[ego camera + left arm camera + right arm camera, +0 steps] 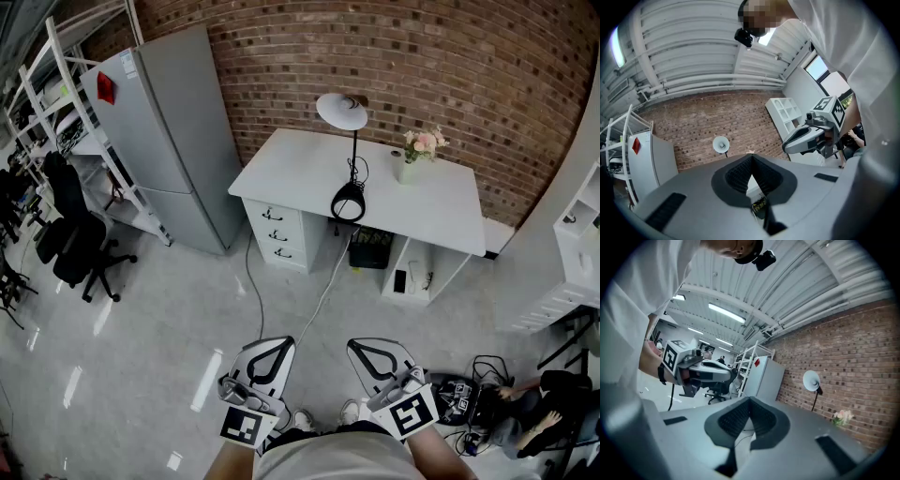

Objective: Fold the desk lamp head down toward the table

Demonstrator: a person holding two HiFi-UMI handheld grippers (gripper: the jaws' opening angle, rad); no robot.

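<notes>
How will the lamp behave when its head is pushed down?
Probably top-heavy: the wide head sits high on a thin stem. The small round base may tip or slide on the smooth desk.

Open floor [169,319] lies between you and the white desk [281,169], crossed by a cable [323,291]. On the desktop, a flower vase [406,169] stands just right of the lamp [341,112].
</notes>
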